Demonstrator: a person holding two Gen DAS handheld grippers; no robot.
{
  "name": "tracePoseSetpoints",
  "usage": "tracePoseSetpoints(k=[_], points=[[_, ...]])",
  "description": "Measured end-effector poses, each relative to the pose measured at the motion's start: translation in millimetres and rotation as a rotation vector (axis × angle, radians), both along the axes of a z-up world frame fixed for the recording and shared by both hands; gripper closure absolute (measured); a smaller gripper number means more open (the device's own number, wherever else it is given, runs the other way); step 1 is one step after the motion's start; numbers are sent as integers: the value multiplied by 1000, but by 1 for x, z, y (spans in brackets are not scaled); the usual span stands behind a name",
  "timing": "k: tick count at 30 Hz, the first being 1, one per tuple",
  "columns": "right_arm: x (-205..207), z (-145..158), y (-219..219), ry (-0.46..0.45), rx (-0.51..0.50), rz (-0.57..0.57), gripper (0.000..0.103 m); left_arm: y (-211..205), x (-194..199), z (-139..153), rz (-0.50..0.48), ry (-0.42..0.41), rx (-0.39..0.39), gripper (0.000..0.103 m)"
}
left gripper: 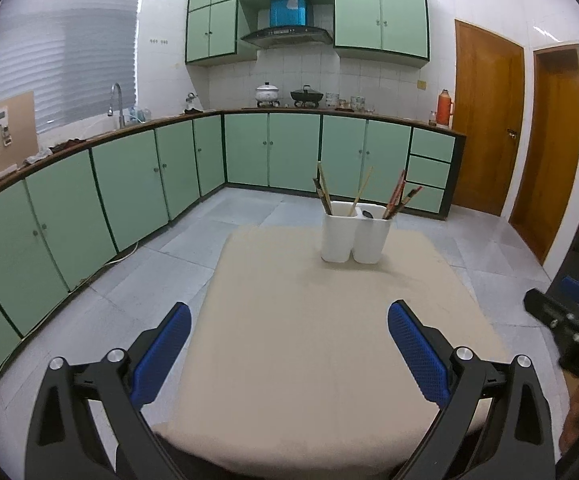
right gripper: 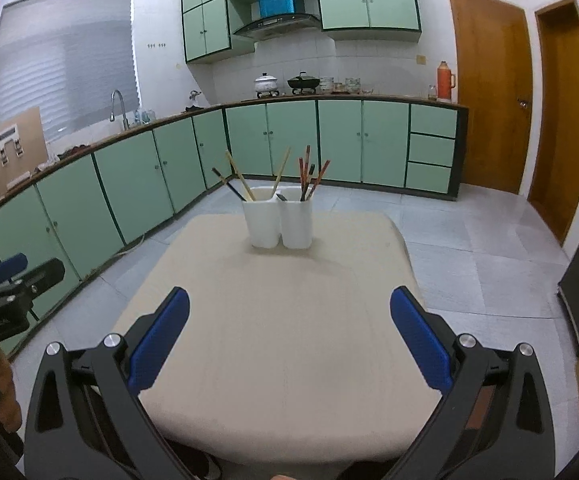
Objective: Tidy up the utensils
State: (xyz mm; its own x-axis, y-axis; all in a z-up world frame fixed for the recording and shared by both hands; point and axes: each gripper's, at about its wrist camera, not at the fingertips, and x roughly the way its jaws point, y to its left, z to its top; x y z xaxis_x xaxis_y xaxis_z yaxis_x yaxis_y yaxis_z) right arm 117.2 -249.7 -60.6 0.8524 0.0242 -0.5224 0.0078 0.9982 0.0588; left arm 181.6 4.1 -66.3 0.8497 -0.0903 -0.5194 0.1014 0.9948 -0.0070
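Green kitchen cabinets wrap room behind, grey tiled floor. Beige bench (left gripper: 329, 340) in foreground, bare except white twin-compartment holder (left gripper: 355, 234) standing upright near far edge. Chopsticks (right gripper: 307, 174) stand upright in both compartments, mixed light and dark-red. Left gripper (left gripper: 289, 354) and right gripper (right gripper: 289, 344) hover at near edge, well apart from holder, jaws wide, holding nothing. Judgement: sorting looks done or not begun; next move calls for reach forward to holder.
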Motion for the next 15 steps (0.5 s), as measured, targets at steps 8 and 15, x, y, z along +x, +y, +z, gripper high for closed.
tracePoseSetpoints(k=[8, 15], points=[[-46, 3, 11, -32, -2, -8, 6, -12, -64, 2, -20, -17, 17, 6], [-72, 10, 18, -61, -4, -5, 6, -9, -100, 2, -6, -22, -5, 6]])
